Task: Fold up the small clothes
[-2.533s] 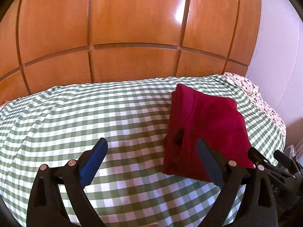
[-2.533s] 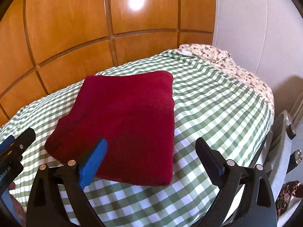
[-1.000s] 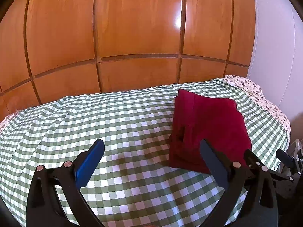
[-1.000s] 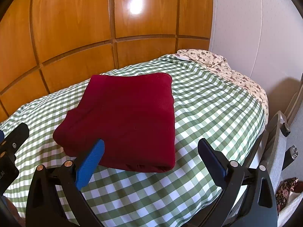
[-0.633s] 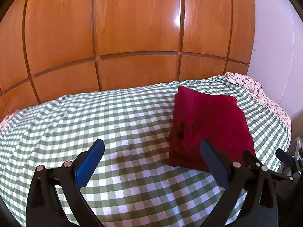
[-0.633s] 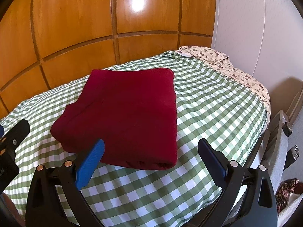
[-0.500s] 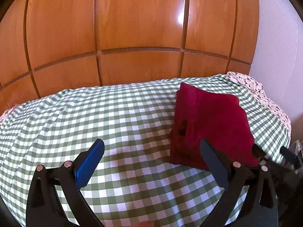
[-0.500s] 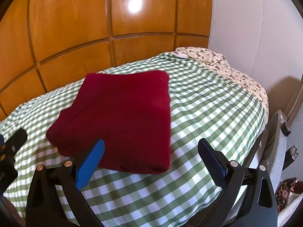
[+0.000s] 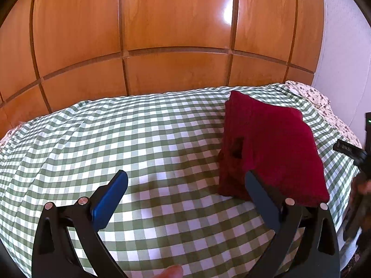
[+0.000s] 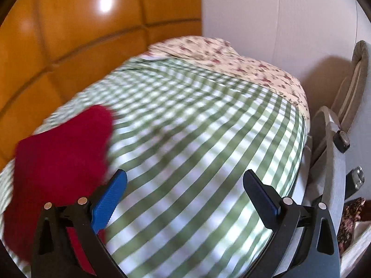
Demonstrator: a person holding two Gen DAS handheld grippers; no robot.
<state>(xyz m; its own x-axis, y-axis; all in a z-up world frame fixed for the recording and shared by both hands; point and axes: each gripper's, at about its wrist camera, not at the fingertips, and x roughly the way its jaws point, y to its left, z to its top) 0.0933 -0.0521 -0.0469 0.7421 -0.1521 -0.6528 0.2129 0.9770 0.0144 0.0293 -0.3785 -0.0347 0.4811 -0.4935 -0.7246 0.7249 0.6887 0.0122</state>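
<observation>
Just past the right finger of the wide-open left gripper: folded red cloth, lengthways away; right gripper open too.

We see a dark red garment folded into a thick, roughly rectangular bundle, lying flat on the green-checked bedspread toward its right side. Layered folded edges show along its left side. In our right wrist view it is blurred.
</observation>
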